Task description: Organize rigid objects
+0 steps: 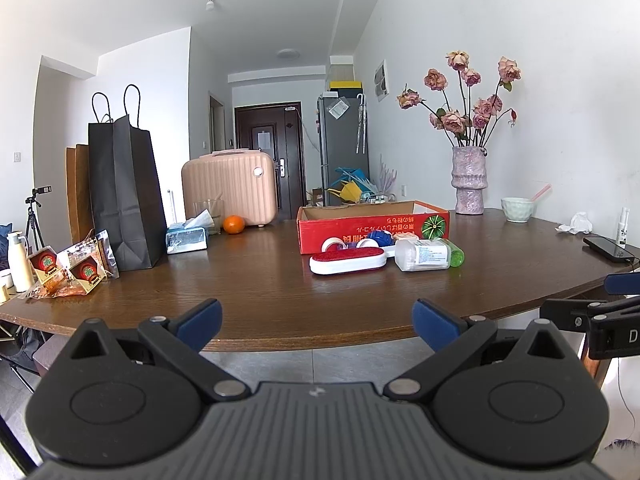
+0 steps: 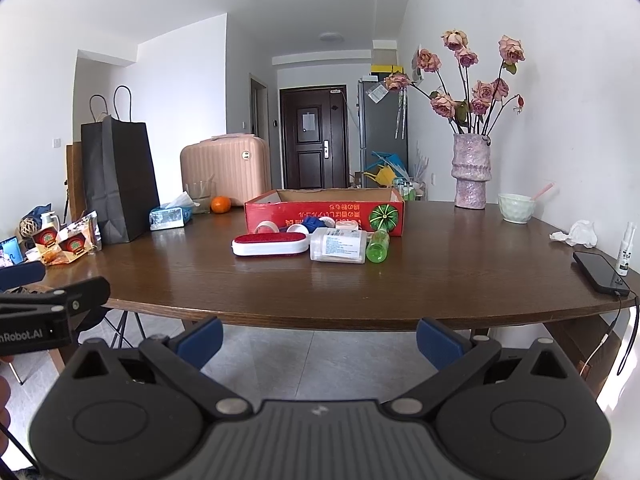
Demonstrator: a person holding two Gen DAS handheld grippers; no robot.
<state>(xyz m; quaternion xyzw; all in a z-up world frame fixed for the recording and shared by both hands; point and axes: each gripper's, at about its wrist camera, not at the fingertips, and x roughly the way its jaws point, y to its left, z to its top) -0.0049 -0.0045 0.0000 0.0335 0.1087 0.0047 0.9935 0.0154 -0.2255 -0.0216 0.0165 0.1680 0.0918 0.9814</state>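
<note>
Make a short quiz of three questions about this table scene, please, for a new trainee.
1. True or false: the left tongs hold something.
2. What touches the white bottle on its right: A) green bottle, B) orange, C) phone?
3. Are the small things inside the red box or in front of it?

Key: 1 false, both tongs are open and empty. 2 A. 3 In front.

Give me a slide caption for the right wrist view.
Open right hand-held gripper held short of the wooden table, facing a lint brush, bottles and a red cardboard box.
</note>
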